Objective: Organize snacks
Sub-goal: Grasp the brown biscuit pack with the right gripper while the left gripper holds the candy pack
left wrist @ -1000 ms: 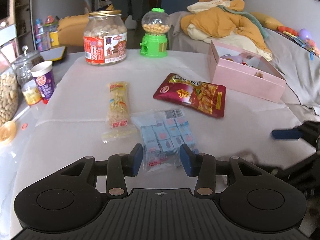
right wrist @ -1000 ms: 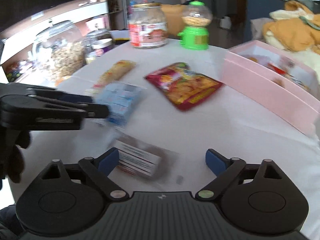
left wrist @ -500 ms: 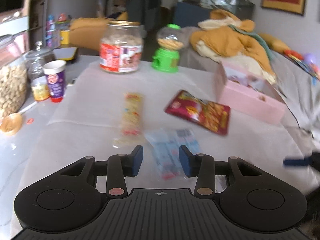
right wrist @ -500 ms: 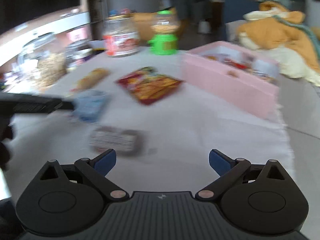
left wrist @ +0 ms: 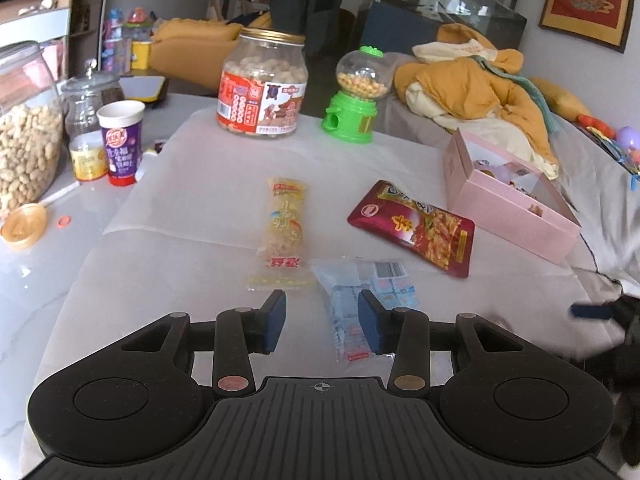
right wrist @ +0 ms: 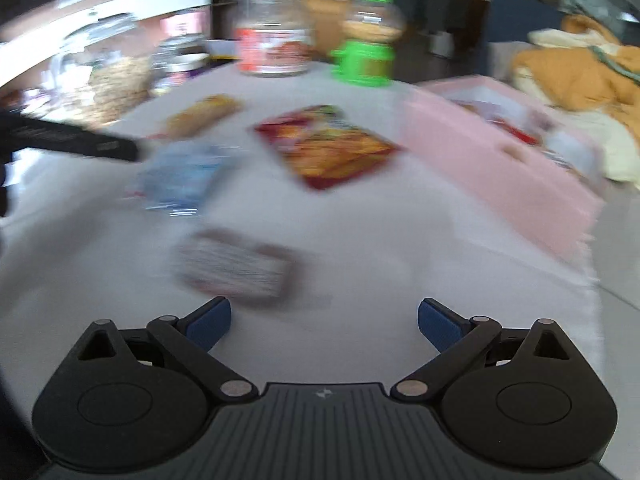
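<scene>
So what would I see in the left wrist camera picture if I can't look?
Open black tongs with blue tips hover above a clear packet of blue sweets on a white cloth. Beyond lie a yellow snack bar, a red crisp bag and a pink box.

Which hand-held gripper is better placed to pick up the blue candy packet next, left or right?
Left. The left hand-held gripper is open with the blue candy packet just ahead of its fingers. The right hand-held gripper, also open, faces a different small packet, with the blue one farther off.
</scene>
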The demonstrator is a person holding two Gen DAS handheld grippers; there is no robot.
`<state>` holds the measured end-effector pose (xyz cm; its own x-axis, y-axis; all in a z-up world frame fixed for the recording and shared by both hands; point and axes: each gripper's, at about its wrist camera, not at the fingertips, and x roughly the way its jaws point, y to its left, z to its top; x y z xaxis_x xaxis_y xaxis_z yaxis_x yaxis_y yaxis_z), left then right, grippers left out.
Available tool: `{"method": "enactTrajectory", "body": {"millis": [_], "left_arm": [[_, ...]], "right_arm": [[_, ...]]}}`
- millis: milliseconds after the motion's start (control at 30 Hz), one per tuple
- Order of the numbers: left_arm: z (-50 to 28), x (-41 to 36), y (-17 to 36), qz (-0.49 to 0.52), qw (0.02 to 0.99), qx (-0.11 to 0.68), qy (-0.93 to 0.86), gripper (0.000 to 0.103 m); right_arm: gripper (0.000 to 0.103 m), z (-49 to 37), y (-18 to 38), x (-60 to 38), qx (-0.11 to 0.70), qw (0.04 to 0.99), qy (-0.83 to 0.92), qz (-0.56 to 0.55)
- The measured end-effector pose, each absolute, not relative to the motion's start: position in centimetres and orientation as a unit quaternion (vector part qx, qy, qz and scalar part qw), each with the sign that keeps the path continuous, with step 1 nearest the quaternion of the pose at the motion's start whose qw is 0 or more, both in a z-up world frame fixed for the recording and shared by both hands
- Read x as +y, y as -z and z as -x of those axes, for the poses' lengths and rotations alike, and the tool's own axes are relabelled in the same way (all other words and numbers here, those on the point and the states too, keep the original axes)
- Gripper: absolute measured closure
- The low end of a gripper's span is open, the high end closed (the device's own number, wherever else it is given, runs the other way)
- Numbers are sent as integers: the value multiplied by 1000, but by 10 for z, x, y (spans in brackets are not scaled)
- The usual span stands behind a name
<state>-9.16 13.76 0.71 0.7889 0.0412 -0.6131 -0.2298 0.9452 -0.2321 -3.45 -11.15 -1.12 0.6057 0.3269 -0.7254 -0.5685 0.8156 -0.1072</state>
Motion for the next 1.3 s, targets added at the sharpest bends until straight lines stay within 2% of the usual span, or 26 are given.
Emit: {"method": "enactTrajectory", "body": {"millis": [133, 333, 600, 667, 733, 767, 933, 967, 1100, 1200, 1300], "left_arm": [[96, 136, -8, 135, 939, 304, -88, 58], [103, 141, -9, 131, 942, 290, -102, 58], [106, 154, 1, 164, 935, 304, -81, 58], [103, 151, 2, 164, 935, 308, -66, 58], [97, 147, 4, 166, 934, 313, -56, 58], [93, 144, 4, 164, 933, 315, -54, 58], [61, 121, 4, 136, 936, 322, -49, 58], [53, 113, 4, 120, 937, 326, -46, 55], [33, 80, 3, 65, 940, 335, -10, 53], [26, 59, 4, 37, 940, 338, 27, 53], [30, 40, 4, -2, 941, 334, 58, 53]], "right_arm": [[6, 16, 4, -132, 359, 910, -145, 146], [9, 28, 2, -112, 456, 844, -281, -17], [11, -3, 5, -48, 434, 869, -239, 21], [19, -5, 6, -43, 426, 873, -234, 45], [39, 7, 8, -44, 402, 878, -239, 99], [40, 14, 10, -48, 388, 880, -246, 120], [39, 22, 8, -102, 372, 895, -214, 118], [38, 19, 9, -115, 365, 903, -193, 116], [12, 12, 15, -153, 357, 918, -147, 91], [9, 7, 19, -173, 362, 919, -152, 41], [6, 7, 20, -171, 362, 918, -155, 46]]}}
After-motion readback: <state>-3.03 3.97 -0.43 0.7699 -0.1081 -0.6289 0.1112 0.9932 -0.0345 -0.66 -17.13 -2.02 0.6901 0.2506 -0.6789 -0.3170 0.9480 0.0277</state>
